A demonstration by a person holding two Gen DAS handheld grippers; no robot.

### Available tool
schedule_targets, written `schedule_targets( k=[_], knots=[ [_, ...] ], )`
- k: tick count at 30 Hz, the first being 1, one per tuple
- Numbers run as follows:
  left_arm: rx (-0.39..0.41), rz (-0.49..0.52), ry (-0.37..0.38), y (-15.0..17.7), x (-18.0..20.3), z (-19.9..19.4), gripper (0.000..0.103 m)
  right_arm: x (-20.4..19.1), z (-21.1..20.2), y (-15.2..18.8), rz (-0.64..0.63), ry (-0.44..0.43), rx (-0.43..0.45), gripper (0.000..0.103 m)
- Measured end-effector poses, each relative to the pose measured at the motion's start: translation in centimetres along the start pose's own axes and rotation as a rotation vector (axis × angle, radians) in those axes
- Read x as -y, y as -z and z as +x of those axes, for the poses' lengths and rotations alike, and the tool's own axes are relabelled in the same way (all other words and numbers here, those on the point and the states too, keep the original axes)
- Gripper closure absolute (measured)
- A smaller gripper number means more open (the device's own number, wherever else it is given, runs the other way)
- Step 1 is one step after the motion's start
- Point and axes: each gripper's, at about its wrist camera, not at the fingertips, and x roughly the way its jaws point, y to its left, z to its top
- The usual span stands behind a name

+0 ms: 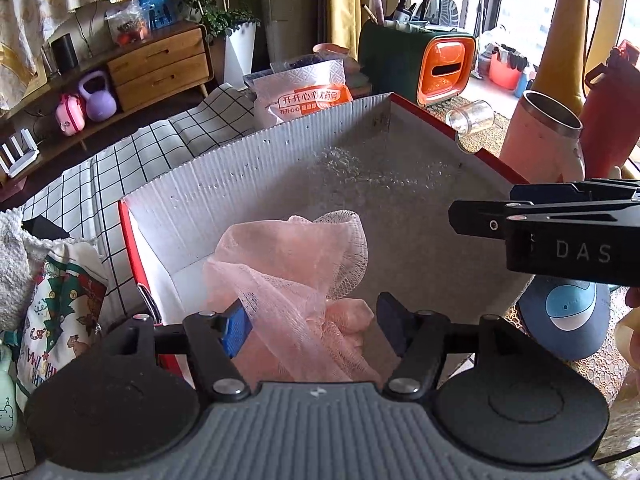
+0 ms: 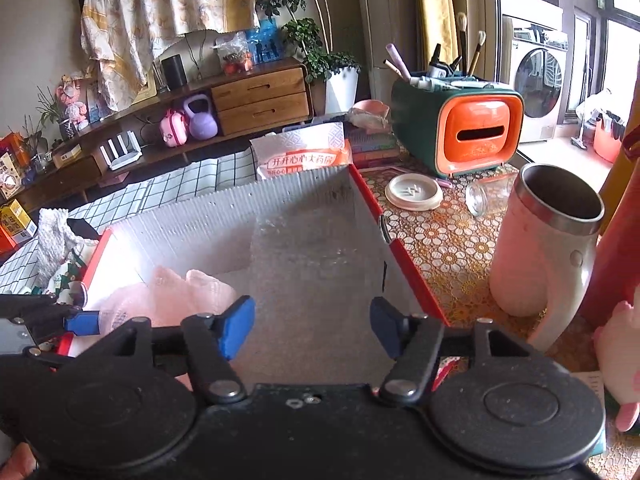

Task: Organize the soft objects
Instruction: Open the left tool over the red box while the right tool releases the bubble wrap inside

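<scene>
A pink mesh cloth (image 1: 304,264) lies bunched in the near left part of a white corrugated box with a red rim (image 1: 240,184). My left gripper (image 1: 316,328) hangs over it, jaws wide apart. The mesh rises between them and drapes against the left blue pad (image 1: 237,330), but nothing is pinched. My right gripper (image 2: 312,326) stands open and empty over the box's bare floor (image 2: 320,264), to the right of the cloth (image 2: 176,292). In the left wrist view its black fingers (image 1: 456,216) reach in from the right edge. The left gripper's tip (image 2: 82,312) shows at the far left of the right wrist view.
Right of the box on the patterned tablecloth stand a pink steel-lined mug (image 2: 548,240), a tipped glass jar (image 2: 478,198), a white lid (image 2: 414,192) and an orange-and-green organizer (image 2: 476,136). A blue round object (image 1: 568,320) lies by the box's near right corner. A Christmas-print bag (image 1: 60,312) sits left.
</scene>
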Motion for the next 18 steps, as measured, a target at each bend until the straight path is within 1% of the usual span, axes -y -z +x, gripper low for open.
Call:
schedule_targets(
  k=[1, 9, 12, 17, 18],
  knots=[
    [0.005, -0.003, 0.001, 0.0, 0.0, -0.3, 0.037, -0.1, -0.3, 0.0, -0.004, 0.000, 0.004, 0.034],
    [0.049, -0.008, 0.013, 0.6, -0.4, -3.2, 0.036, -1.5, -2.9, -0.1, -0.026, -0.013, 0.039, 0.016],
    [0.070, -0.008, 0.014, 1.0, -0.8, -4.6, 0.027, -1.9, -4.0, -0.1, -0.033, -0.022, 0.051, 0.012],
    [0.102, -0.011, 0.025, 1.7, -1.3, -6.9, 0.025, -2.9, -6.0, 0.0, -0.042, -0.028, 0.076, 0.006],
    [0.108, -0.013, 0.026, 1.8, -1.5, -7.3, 0.023, -3.1, -6.4, 0.1, -0.045, -0.028, 0.082, 0.004]
  ],
)
